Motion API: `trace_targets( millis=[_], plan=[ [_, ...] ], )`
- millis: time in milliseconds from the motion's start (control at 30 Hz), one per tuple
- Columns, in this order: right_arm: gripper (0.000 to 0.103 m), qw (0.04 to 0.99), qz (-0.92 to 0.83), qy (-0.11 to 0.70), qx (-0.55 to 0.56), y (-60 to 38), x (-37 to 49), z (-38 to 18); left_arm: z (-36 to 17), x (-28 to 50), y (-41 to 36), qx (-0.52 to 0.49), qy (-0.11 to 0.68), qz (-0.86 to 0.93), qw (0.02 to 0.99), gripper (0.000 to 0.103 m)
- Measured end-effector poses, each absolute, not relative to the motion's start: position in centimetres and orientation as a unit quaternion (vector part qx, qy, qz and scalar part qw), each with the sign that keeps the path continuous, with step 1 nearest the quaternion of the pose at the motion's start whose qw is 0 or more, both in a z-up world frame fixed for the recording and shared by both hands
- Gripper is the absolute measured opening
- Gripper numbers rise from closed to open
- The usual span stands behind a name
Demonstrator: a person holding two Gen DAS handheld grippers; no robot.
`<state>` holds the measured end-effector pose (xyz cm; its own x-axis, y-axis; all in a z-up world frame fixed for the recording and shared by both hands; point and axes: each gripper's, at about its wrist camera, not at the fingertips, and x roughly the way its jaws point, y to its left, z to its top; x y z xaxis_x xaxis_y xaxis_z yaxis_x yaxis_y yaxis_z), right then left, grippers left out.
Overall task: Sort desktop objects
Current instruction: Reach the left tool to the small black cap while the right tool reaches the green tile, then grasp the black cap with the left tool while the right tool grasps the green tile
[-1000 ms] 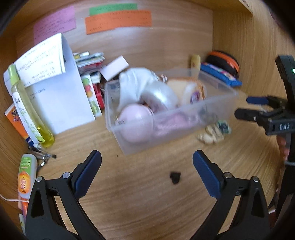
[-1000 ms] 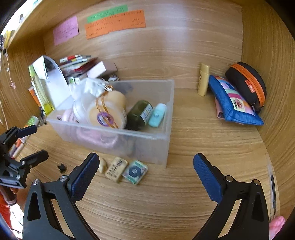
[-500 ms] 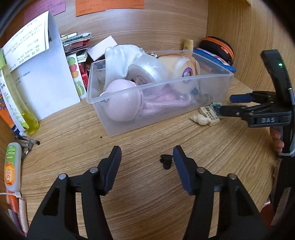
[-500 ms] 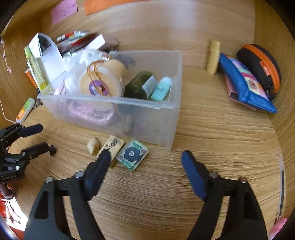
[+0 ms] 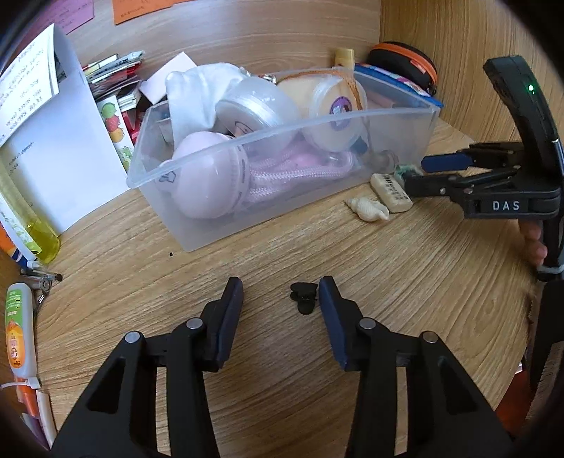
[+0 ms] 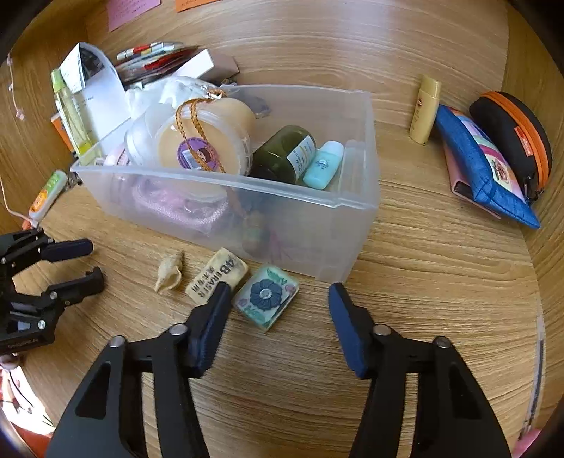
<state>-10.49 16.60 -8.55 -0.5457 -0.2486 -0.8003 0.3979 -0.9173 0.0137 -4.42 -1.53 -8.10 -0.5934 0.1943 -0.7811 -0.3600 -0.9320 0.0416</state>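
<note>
Left wrist view: left gripper (image 5: 280, 294) low over the wooden desk (image 5: 405, 282), jaws closing, one small black clip (image 5: 303, 297) between them (right next to the right-hand pad, hard to say if touching, not pinched). One clear plastic bin (image 5: 282, 137) just beyond, stuffed with one pink round case (image 5: 204, 179), two round tubs (image 5: 253, 109), one white cloth (image 5: 197, 91), one pink cord (image 5: 292, 172). In front of the bin on the desk: one seashell (image 5: 368, 208), one eraser (image 5: 391, 187). Right gripper (image 5: 416, 172) poking in from the right edge, tips by the eraser. Off to the left: one yellow bottle (image 5: 21, 218), one white folded sheet (image 5: 60, 151), one orange-and-green tube (image 5: 19, 327).

Right wrist view: right gripper (image 6: 278, 299) also closing, one flower-patterned square block (image 6: 266, 297) sitting between the jaws, not squeezed (left pad overlapping the eraser (image 6: 216, 274)). Same seashell (image 6: 170, 272) left of that. Inside the bin (image 6: 356, 218) from this side: one dark green jar (image 6: 285, 155), one small mint bottle (image 6: 322, 165). Well apart on the right: one yellow tube (image 6: 424, 109), one blue pouch (image 6: 483, 165), one black case with orange zip (image 6: 514, 130). Left gripper (image 6: 81, 262) visible at the left edge.

Wood-grain desk with wood walls on three sides, three sticky notes up on the back wall: pink (image 6: 130, 8), orange (image 5: 144, 7) and purple (image 5: 75, 12).
</note>
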Motion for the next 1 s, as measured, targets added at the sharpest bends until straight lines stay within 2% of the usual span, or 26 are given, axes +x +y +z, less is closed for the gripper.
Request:
trace_targets(
  millis=[67, 133, 267, 400, 467, 567, 800, 1000],
  plan=[
    [0.043, 0.179, -0.875, 0.096, 0.439, 16.8, -10.5, -8.5, -8.1, -4.4, -1.4, -0.422, 0.101, 0.887, 0.158, 0.044],
    [0.043, 0.183, -0.874, 0.093, 0.441, 16.8, -10.6, -8.4, -8.1, -4.7, -1.2, -0.422, 0.101, 0.885, 0.165, 0.036],
    [0.043, 0.183, -0.871, 0.106, 0.443, 16.4, -10.7, -8.8, -8.1, -4.9, -0.7, -0.422, 0.103, 0.883, 0.176, 0.026],
    [0.036, 0.189, -0.872, 0.105, 0.438, 16.3, -10.7, -9.0, -8.2, -4.7, -0.6, -0.422, 0.103, 0.881, 0.188, 0.015],
    [0.033, 0.192, -0.874, 0.105, 0.435, 16.3, -10.7, -9.1, -8.1, -4.6, -0.7, -0.422, 0.098, 0.881, 0.192, 0.015],
    [0.022, 0.199, -0.874, 0.106, 0.430, 16.2, -10.7, -9.0, -8.1, -4.6, -0.9, -0.423, 0.094, 0.881, 0.191, 0.014],
    [0.022, 0.211, -0.877, 0.091, 0.423, 16.3, -9.8, -8.5, -7.6, -4.1, -1.1, -0.403, 0.092, 0.893, 0.177, 0.014],
    [0.022, 0.227, -0.885, 0.068, 0.402, 17.2, -8.6, -6.6, -6.8, -3.5, -2.2, -0.386, 0.038, 0.907, 0.164, 0.014]
  ],
)
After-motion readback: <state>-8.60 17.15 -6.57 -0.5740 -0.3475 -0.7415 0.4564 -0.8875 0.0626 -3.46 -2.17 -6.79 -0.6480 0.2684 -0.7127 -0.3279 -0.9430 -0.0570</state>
